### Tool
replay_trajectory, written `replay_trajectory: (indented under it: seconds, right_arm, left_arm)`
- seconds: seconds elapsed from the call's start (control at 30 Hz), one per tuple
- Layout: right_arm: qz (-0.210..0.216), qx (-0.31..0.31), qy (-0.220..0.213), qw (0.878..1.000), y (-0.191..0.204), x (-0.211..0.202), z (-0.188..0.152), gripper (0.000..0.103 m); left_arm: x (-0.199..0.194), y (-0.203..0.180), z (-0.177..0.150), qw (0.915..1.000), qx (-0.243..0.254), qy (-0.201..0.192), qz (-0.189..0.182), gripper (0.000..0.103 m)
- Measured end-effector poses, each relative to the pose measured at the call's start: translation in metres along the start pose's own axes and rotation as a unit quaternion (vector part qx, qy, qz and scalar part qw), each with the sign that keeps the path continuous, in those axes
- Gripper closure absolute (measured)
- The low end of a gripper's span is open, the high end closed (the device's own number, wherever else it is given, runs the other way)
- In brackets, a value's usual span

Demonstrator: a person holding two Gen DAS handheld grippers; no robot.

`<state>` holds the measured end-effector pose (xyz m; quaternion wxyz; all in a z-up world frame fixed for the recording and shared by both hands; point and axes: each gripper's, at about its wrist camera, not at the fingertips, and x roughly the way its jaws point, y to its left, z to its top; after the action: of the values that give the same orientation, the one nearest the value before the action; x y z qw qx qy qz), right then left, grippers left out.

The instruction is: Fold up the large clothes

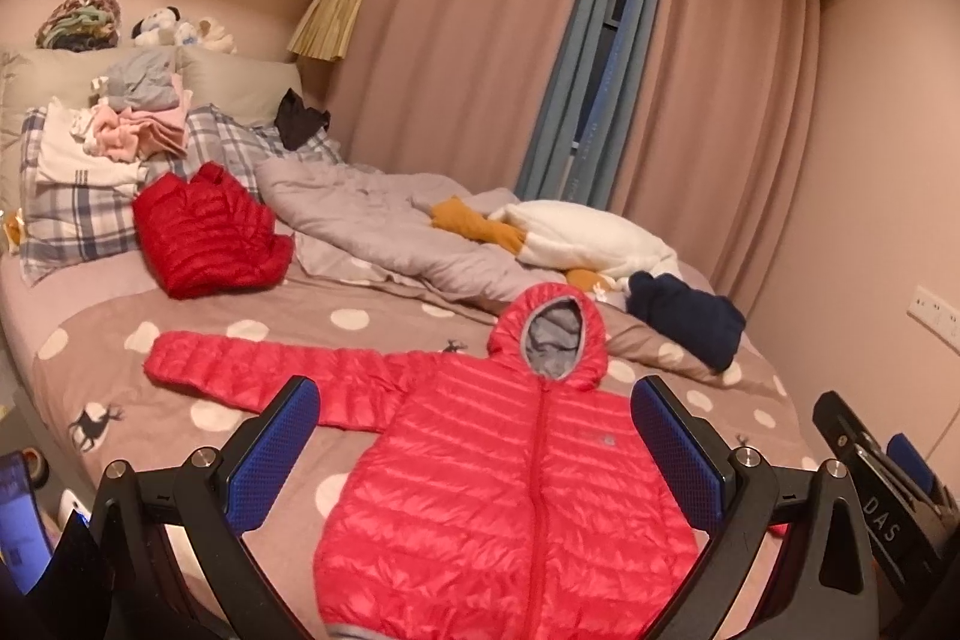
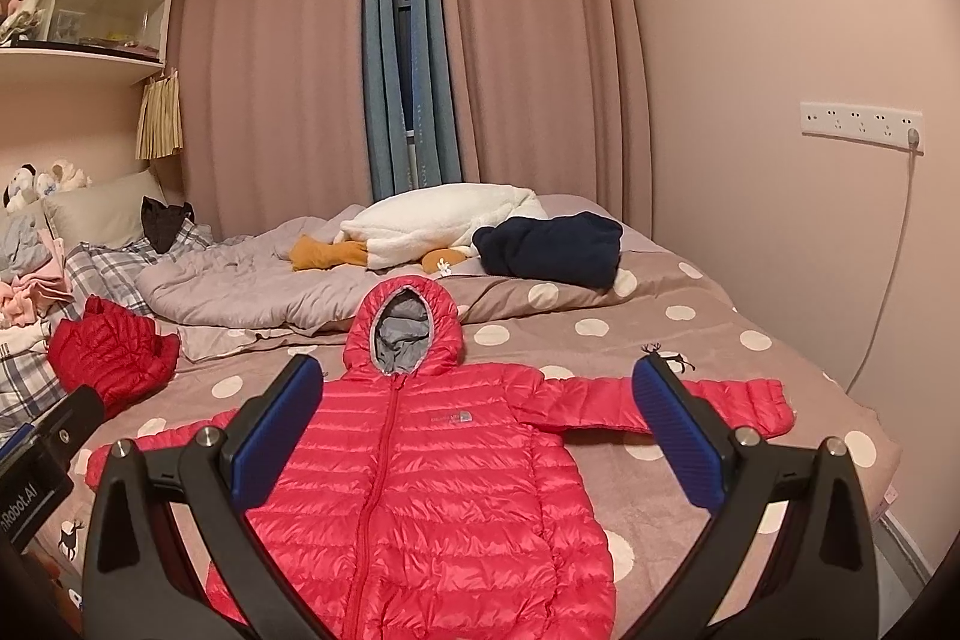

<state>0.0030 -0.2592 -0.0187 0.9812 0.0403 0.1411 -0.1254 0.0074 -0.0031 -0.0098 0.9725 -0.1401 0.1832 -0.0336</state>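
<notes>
A red hooded puffer jacket (image 1: 510, 490) lies flat, front up and zipped, on the dotted bedspread (image 1: 252, 448), both sleeves spread sideways. It also shows in the right wrist view (image 2: 432, 484). My left gripper (image 1: 474, 394) is open and empty, held above the jacket's chest. My right gripper (image 2: 474, 370) is open and empty too, above the jacket's upper part. Part of the right gripper (image 1: 888, 496) shows at the right edge of the left wrist view. Neither gripper touches the jacket.
A second red puffer jacket (image 1: 204, 232) lies folded near plaid pillows (image 1: 78, 214). A rumpled grey duvet (image 1: 384, 220), a white plush toy (image 1: 588, 232) and a navy garment (image 1: 684, 316) lie at the far side. Folded clothes (image 1: 132, 124) are stacked by the headboard.
</notes>
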Motion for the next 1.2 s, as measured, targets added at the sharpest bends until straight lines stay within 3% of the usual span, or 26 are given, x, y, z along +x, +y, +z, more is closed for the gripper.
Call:
replay_trajectory:
  seconds: [0.4,1.2]
  right_arm:
    - [-0.001,0.0,0.001,1.0,-0.0007,-0.0014,0.0,0.0]
    - [-0.01,0.004,0.005,1.0,-0.0078,0.0021,0.0014,0.0]
  left_arm:
    - [-0.0003,-0.0063,-0.0004,0.9998,0.013,-0.005,0.014,0.001]
    - [-0.0007,-0.0042,-0.0006,1.0,0.007,0.005,0.001,0.001]
